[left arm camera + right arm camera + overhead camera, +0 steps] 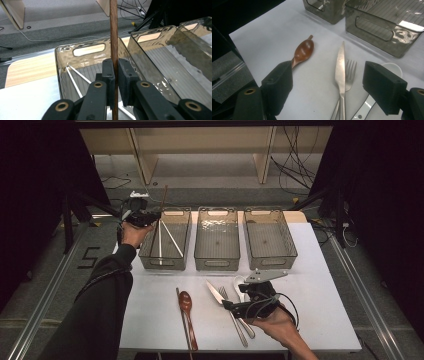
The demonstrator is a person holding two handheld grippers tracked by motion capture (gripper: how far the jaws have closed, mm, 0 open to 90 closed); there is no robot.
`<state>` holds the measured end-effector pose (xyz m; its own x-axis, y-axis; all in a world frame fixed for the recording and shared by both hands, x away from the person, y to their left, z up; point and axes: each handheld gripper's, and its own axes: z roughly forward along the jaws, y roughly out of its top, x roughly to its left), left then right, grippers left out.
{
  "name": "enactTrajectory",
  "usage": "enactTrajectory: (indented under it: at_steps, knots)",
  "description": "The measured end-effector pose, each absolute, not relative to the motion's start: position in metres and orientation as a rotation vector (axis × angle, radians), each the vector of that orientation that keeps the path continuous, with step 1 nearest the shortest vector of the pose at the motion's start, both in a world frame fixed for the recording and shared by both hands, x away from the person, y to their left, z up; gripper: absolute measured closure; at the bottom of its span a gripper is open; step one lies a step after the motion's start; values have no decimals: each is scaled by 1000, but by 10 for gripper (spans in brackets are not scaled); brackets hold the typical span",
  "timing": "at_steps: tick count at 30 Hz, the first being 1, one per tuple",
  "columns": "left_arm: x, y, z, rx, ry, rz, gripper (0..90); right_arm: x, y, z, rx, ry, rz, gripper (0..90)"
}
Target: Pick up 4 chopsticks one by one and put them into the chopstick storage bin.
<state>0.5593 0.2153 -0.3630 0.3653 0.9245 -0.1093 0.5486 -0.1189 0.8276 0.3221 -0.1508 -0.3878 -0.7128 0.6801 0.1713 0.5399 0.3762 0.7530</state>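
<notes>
Left tool point(114, 82) clamping slim wooden chopstick point(113, 37), right tool point(332, 92) agape, empty.

Dim room, bright table point(300, 285), glare on bins, dark edges, sharp focus

Left arm's stretched way forward, dark sleeve up to the wrist, left gripper point(150, 216) out at the far left with jaws pinched nearly together. Right hand point(280, 325) sits low near the front edge, right gripper point(227, 305) angled left-ish I think, jaws spread wide.
</notes>
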Motion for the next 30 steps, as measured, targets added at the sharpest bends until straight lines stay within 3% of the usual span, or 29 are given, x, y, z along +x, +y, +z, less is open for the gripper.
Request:
enactTrajectory:
  at_steps: [6, 15, 20, 30]
  knots:
    - [558, 213, -367, 1787, 1315, 540, 821, 322, -151, -388, 1105, 2462, 1251, 251]
    - [545, 210, -360, 1778, 1399, 447, 572, 322, -152, -386, 1111, 2455, 1255, 251]
    - [515, 202, -353, 1803, 1384, 378, 422, 321, -152, -386, 1112, 2453, 1251, 251]
    - [436, 194, -366, 1932, 1342, 324, 284, 321, -151, -386, 1113, 2458, 1246, 251]
